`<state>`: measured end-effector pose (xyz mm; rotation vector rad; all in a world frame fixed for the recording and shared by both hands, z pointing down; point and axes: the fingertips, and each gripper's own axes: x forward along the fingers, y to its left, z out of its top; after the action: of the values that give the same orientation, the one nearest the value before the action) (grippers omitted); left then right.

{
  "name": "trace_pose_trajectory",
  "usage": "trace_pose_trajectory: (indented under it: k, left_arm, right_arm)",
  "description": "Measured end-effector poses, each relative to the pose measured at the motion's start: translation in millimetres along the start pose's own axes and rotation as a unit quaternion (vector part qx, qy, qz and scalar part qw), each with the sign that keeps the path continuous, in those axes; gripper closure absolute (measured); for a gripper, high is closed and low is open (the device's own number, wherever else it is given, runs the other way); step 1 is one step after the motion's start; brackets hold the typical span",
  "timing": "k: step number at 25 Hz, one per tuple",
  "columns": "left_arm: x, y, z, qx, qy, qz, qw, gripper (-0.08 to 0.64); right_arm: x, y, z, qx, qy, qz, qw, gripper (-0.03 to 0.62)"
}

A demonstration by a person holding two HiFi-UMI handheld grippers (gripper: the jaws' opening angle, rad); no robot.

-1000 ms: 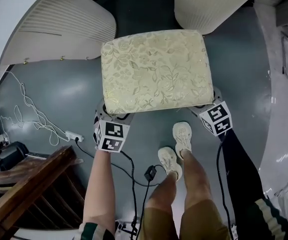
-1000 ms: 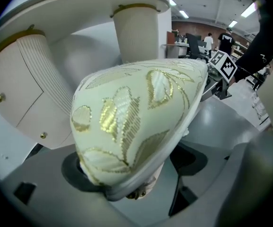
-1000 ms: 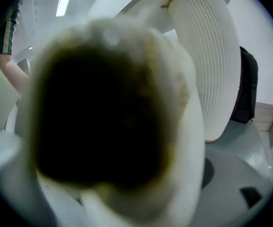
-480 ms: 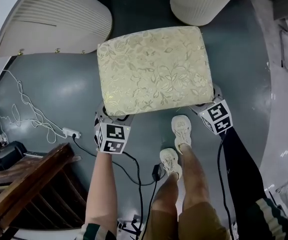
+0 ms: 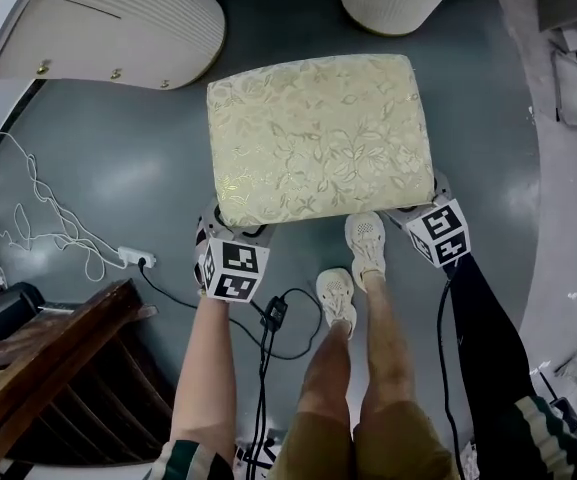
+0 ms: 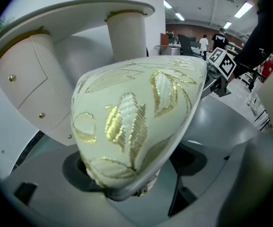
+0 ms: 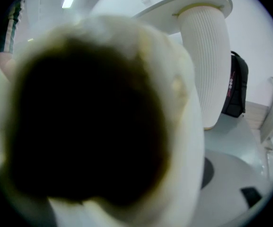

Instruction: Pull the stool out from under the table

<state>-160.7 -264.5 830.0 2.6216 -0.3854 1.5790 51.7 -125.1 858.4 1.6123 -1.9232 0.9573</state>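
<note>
Stool [image 5: 318,138]: on the grey floor [image 5: 108,168], out in the open, just clear of the white ribbed pedestals [image 5: 118,28].
Left tool [image 5: 232,236]: jaws wide, clamped on the stool's near-left corner.
Right tool [image 5: 420,208]: pinching the near-right corner — the stool fills its view.
Shoes [image 5: 353,268]: right at the near edge.

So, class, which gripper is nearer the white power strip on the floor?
Left. The left gripper holds the stool's near-left corner, just right of the power strip; the right gripper holds the near-right corner, farther off.
</note>
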Motion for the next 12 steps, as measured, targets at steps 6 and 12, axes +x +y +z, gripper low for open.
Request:
trace_pose_trajectory:
  k: [6,12]
  left_arm:
    - [1.5,-1.2,0.0,-0.001,0.003,-0.010,0.9999,0.135]
    - [7.4,0.8,-1.4,0.006,0.006,-0.003,1.0000,0.141]
  right_arm:
    - [-2.4,-1.2,-0.3,0.006,0.010,-0.007,1.000,0.135]
    - [6.1,-7.7,-4.9,0.025,0.007,-0.016,1.000,0.138]
